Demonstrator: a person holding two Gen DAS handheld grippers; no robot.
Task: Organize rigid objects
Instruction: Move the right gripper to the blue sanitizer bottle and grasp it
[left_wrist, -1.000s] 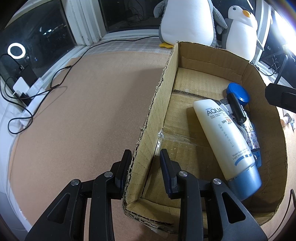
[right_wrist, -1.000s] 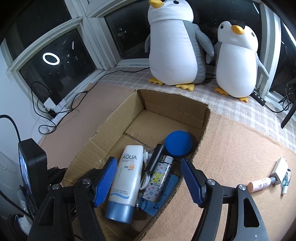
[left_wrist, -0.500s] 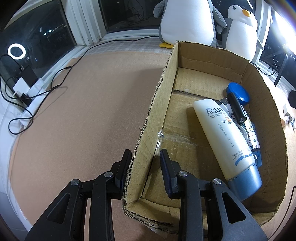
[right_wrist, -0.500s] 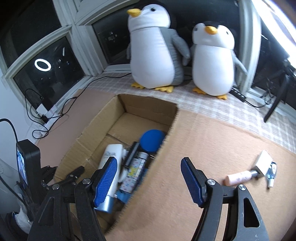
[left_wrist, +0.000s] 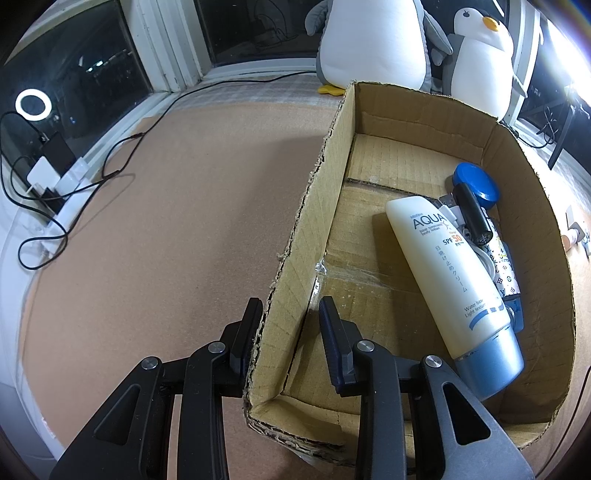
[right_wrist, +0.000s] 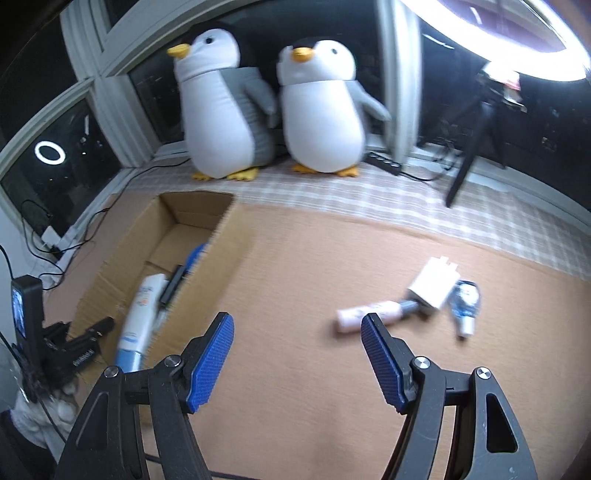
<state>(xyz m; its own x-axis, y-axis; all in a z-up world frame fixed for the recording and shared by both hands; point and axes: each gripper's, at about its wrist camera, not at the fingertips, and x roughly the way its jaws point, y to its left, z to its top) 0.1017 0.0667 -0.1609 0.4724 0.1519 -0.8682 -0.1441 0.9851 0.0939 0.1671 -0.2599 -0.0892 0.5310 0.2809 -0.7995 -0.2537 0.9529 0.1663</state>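
My left tongs (left_wrist: 286, 314) pinch the near wall of the cardboard box (left_wrist: 303, 206), bracing it on the desk (right_wrist: 314, 266). The sunscreen tube (left_wrist: 447, 273) and blue lid (left_wrist: 476, 181) already lie inside. My right tongs (right_wrist: 297, 343) stand wide, holding nothing, above the bare desk. The 3 loose items lie beyond them: pink tube (right_wrist: 365, 312), white charger (right_wrist: 434, 288) and small bottle (right_wrist: 465, 306). I'd approach the pink tube square across its width, avoiding the charger touching its cap.
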